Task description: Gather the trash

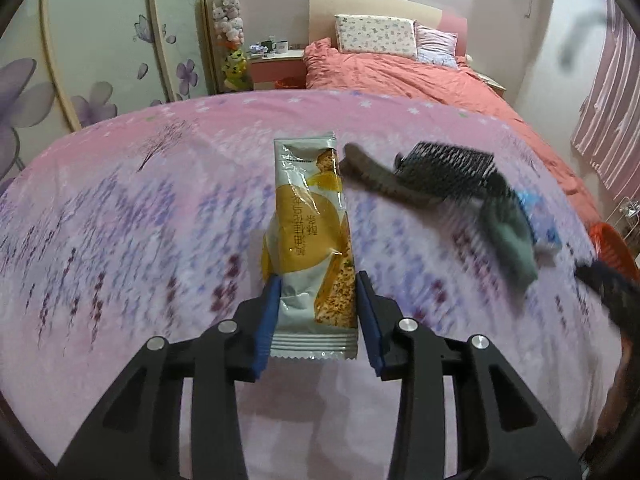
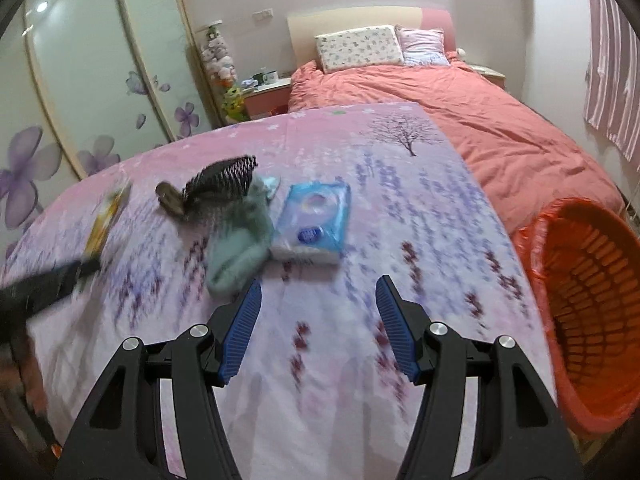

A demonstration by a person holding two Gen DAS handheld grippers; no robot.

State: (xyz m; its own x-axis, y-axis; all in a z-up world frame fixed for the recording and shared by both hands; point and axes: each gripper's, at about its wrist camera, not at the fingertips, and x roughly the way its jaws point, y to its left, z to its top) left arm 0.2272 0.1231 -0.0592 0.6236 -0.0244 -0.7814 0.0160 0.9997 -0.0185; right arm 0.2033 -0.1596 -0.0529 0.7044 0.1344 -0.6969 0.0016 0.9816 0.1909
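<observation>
Wrapper point(image 1: 310, 240) sits clamped between left tongs point(image 1: 318, 284); right tongs point(image 2: 318, 292) gape empty, basket point(image 2: 592, 320) beside.

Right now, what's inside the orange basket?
From the right wrist view, the orange basket lies tipped toward the camera, with a red liner at its rim. The visible lattice wall looks bare. Its lower part is cut off by the frame edge.

Glossy plastic snack wrapper point(image 1: 310, 236)
</observation>
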